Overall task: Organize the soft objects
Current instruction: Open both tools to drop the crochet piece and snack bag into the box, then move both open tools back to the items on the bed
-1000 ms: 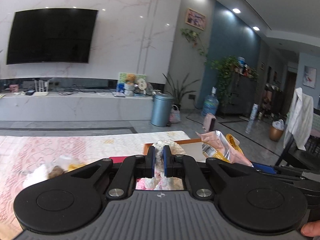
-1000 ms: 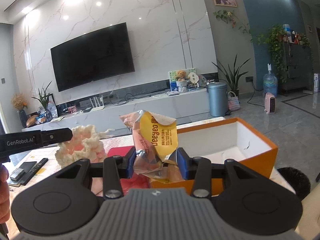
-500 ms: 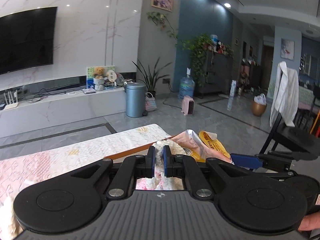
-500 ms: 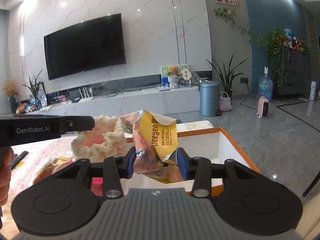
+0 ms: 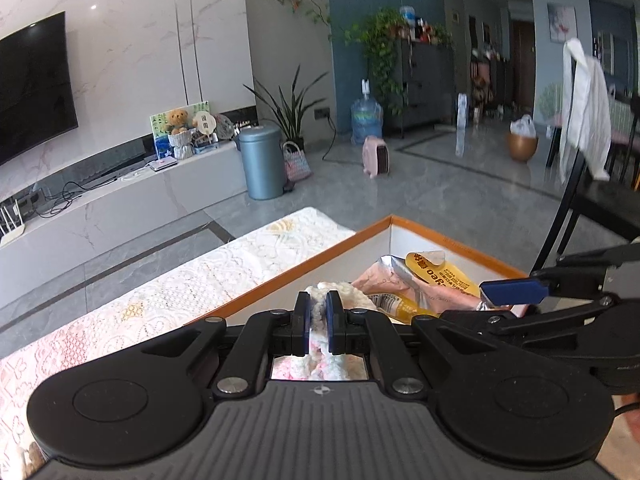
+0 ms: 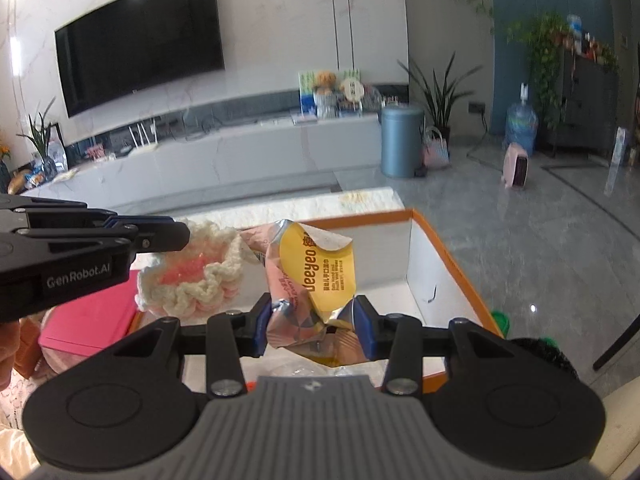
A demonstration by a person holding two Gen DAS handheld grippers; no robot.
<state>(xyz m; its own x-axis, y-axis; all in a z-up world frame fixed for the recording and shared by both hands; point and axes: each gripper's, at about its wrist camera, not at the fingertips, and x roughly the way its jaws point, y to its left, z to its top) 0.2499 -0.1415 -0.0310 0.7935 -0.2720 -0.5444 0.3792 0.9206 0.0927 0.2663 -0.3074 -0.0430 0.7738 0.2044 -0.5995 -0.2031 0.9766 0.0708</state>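
Marble-clad wall, wall-mounted television [image 6: 140,40] and a long low white console form the background; grey tiled floor lies open beyond the worktop [image 5: 192,292], which is covered in a pale embossed cloth. At its far corner stands an open box [image 6: 436,264] with orange outer walls and white inner faces; its interior shows mostly bare white floor.

Left gripper [image 5: 318,316]: jaws nearly closed, pinching the rim of a crocheted cup [image 6: 196,276], cream yarn with a pink centre, ruffled and limp. In the right wrist view the cup hangs over the box's left wall, touching the wipes packet beside it.

Right gripper [image 6: 314,324]: jaws moderately parted, clamped on a crumpled foil wipes packet [image 6: 308,280], pink and yellow with a glossy creased surface, held upright above the box interior.

Compared with one second ago, both held items have travelled from beside the box to over its opening, and the left camera has swung rightwards, with the television now at the frame edge.

A flat pink box [image 6: 92,316] lies on the worktop left of the orange box.
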